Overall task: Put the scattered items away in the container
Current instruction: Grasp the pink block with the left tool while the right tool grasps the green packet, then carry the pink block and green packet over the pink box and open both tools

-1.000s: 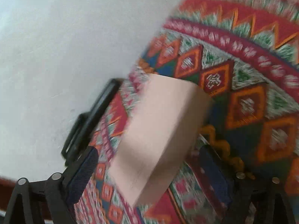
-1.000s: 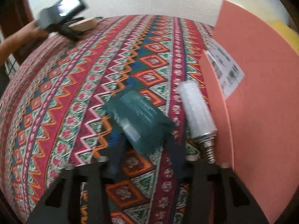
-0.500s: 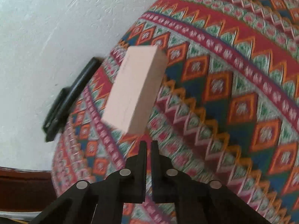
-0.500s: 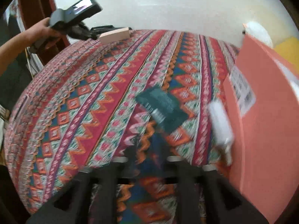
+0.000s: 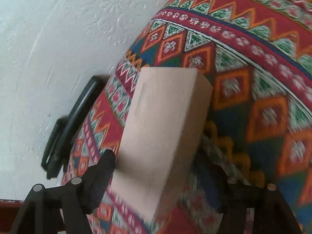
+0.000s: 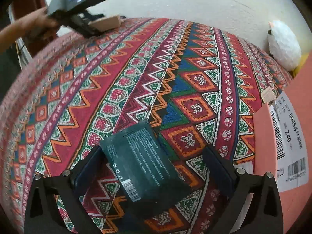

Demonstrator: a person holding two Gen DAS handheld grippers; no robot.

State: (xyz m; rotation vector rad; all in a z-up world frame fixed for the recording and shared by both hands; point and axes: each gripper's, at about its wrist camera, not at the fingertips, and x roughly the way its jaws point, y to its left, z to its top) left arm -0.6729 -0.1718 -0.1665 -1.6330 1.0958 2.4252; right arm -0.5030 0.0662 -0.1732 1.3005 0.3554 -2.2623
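Note:
A pale pink box (image 5: 165, 128) lies on the patterned cloth near the table's far corner. My left gripper (image 5: 158, 171) is open and straddles its near end; the left fingertip (image 5: 106, 165) touches the box's side, while the right finger is blurred just off the other side. In the right wrist view the same box (image 6: 106, 23) shows far off under the left gripper (image 6: 78, 19), which a hand (image 6: 39, 21) holds. A dark green packet (image 6: 144, 159) lies flat between the fingers of my open right gripper (image 6: 154, 165). The pink container (image 6: 292, 136) with barcode labels stands at the right.
A black device (image 5: 68, 124) hangs at the table edge beside the box, against a white wall. A white fluffy object (image 6: 282, 44) and a small wooden block (image 6: 269, 95) sit behind the container. The patterned cloth (image 6: 136, 78) covers the whole table.
Half a second ago both grippers were pulled back with fingers close together. Now each has moved forward and opened, the left around the pink box, the right around the green packet. The white tube has left view.

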